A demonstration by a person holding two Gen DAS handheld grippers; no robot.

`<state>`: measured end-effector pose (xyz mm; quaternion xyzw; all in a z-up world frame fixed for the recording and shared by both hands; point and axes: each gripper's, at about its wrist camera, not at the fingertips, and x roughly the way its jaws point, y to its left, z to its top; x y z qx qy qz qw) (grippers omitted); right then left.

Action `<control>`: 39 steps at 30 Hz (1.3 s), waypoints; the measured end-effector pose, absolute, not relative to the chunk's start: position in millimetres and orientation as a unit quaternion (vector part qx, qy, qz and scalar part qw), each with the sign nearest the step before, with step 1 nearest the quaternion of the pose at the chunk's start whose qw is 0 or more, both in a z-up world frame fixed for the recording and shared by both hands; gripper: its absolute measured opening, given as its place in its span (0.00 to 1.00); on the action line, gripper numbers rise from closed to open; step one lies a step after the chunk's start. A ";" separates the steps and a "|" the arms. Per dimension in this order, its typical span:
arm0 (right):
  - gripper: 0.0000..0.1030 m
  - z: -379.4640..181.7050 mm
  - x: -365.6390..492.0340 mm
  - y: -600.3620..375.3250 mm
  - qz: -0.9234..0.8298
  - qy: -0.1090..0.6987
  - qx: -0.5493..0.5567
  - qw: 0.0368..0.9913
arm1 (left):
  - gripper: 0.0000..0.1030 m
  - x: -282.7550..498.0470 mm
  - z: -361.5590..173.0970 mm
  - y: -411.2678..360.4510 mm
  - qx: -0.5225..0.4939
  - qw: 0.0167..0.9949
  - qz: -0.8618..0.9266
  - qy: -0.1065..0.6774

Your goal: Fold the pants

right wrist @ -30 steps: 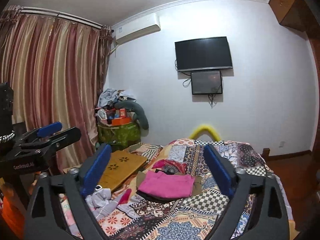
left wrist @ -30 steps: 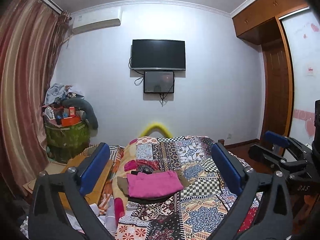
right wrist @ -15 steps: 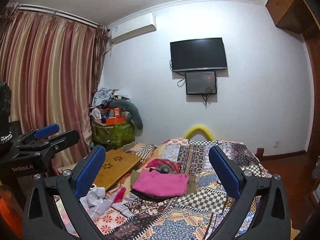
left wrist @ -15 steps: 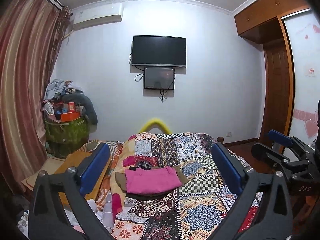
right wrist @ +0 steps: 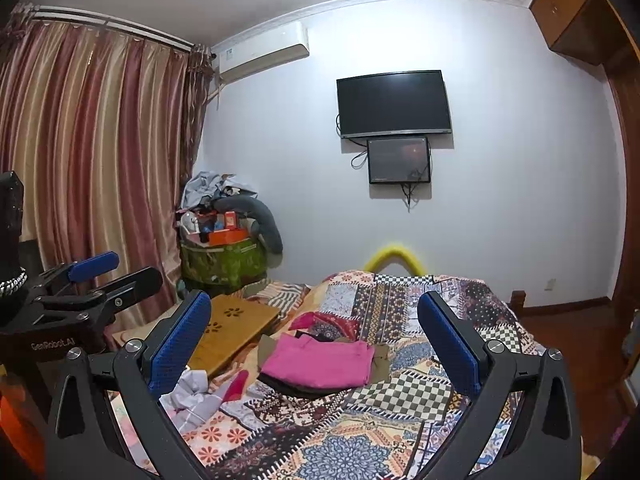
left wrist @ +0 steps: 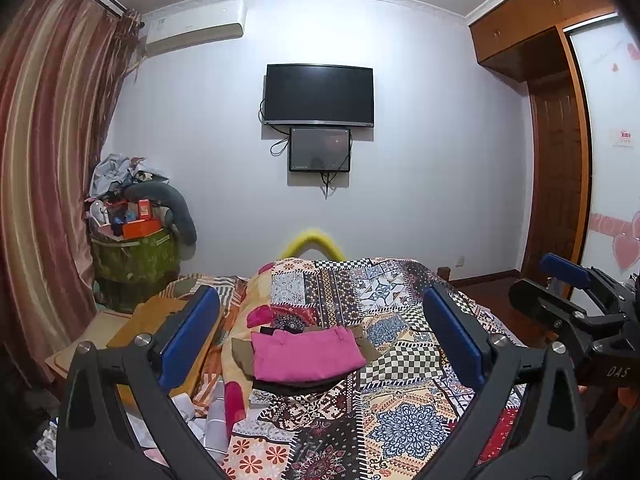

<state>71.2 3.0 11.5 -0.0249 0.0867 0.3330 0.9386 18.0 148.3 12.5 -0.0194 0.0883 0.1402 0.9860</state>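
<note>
The pink pants (left wrist: 306,356) lie folded on the quilt (left wrist: 400,420), on top of a small stack: a dark garment (left wrist: 296,386) shows under their near edge and a brown one (left wrist: 242,354) sticks out at both sides. In your right view the same pants (right wrist: 318,362) sit near the middle of the bed, closer to its left edge.

Your left gripper (left wrist: 320,354) hangs above the near end of the bed, its blue pads (left wrist: 188,338) spread wide, holding nothing, well back from the stack. Your right gripper (right wrist: 314,352) is the same: fingers wide apart, empty, raised clear of the quilt. Each gripper shows at the edge of the other's view, side by side.

Left of the stack, a wooden lap tray (right wrist: 232,330) rests at the bed's edge, with loose pale clothing (right wrist: 190,394) near it. Beyond stands a green bin (right wrist: 222,262) heaped with clutter, by the striped curtain (right wrist: 100,160). On the far wall hang a TV (left wrist: 319,95), a smaller screen (left wrist: 320,150) just below it, and an air conditioner (left wrist: 196,26).
</note>
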 end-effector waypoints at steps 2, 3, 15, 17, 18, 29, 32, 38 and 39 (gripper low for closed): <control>1.00 11.7 71.3 2.5 0.332 0.088 -0.025 0.939 | 1.00 18.0 12.1 148.5 -0.020 0.986 0.139 0.089; 1.00 12.5 71.2 2.0 0.332 0.088 -0.025 0.939 | 1.00 17.4 11.8 149.5 -0.020 0.986 0.138 0.089; 1.00 13.0 70.6 -1.1 0.328 0.087 -0.023 0.940 | 1.00 19.1 9.6 151.2 -0.024 0.986 0.136 0.094; 1.00 13.3 70.8 -1.4 0.327 0.088 -0.023 0.940 | 1.00 19.3 8.9 150.6 -0.023 0.986 0.137 0.094; 1.00 13.4 70.8 -1.8 0.327 0.088 -0.023 0.941 | 1.00 19.7 8.5 150.5 -0.022 0.986 0.138 0.094; 1.00 10.7 72.2 -5.3 0.324 0.091 -0.018 0.941 | 1.00 22.9 6.0 148.4 -0.023 0.986 0.133 0.101; 1.00 11.7 71.7 -5.3 0.324 0.090 -0.018 0.942 | 1.00 23.1 6.0 149.0 -0.026 0.986 0.129 0.103; 1.00 11.3 72.1 -6.3 0.322 0.091 -0.017 0.942 | 1.00 24.7 5.1 150.3 -0.024 0.986 0.122 0.111; 1.00 11.5 72.0 -6.4 0.322 0.092 -0.017 0.942 | 1.00 25.2 4.8 150.5 -0.025 0.986 0.121 0.112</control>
